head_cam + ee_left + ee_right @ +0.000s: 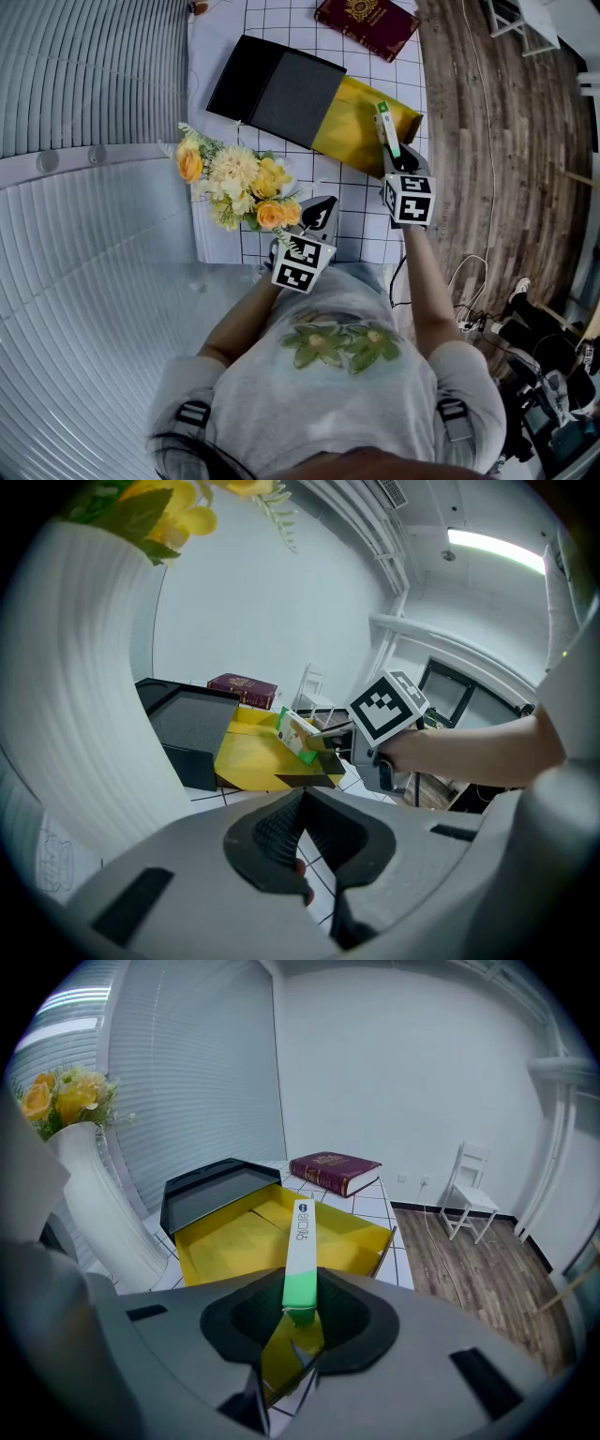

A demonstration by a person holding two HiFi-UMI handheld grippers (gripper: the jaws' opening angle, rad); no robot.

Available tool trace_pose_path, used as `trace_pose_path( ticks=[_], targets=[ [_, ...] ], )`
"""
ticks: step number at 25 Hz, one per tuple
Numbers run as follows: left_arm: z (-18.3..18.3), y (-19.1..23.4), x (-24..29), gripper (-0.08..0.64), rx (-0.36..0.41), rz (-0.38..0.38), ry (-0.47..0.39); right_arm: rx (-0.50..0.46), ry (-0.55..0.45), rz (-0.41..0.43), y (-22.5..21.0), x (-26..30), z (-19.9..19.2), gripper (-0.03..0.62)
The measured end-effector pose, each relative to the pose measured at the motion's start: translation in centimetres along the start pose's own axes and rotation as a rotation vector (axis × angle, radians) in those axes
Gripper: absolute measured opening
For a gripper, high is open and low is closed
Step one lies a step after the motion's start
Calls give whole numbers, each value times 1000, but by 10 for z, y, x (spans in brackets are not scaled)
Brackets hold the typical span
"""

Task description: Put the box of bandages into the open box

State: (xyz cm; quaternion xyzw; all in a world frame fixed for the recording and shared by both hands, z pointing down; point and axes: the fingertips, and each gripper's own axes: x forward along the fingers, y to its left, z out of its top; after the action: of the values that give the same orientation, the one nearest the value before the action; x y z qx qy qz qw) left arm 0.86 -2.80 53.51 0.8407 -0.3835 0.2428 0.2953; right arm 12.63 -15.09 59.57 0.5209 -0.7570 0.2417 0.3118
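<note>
Right gripper (pixel 391 155) is clamped on the green end of the bandage box (pixel 301 1241), held mid-frame over the yellow open box (pixel 225 1241). Left gripper (pixel 302 803) is closed and empty. The carton looks light, stiff and crushable, so grip its flat sides gently.

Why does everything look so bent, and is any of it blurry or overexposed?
Head view: the fisheye lens bows the blinds into arcs. Left gripper view: the ceiling light glares white, and the near vase looms huge. Right gripper view: the bandage box is sharp, and the picture's corners go black.
</note>
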Motion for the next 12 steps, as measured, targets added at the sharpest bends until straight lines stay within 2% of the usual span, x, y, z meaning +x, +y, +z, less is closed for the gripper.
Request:
trace_pose_path(
  ticks=[12],
  targets=[
    [1,0,-1,6,5,-2,-1,-11,9,1,2,2,0,91]
  ],
)
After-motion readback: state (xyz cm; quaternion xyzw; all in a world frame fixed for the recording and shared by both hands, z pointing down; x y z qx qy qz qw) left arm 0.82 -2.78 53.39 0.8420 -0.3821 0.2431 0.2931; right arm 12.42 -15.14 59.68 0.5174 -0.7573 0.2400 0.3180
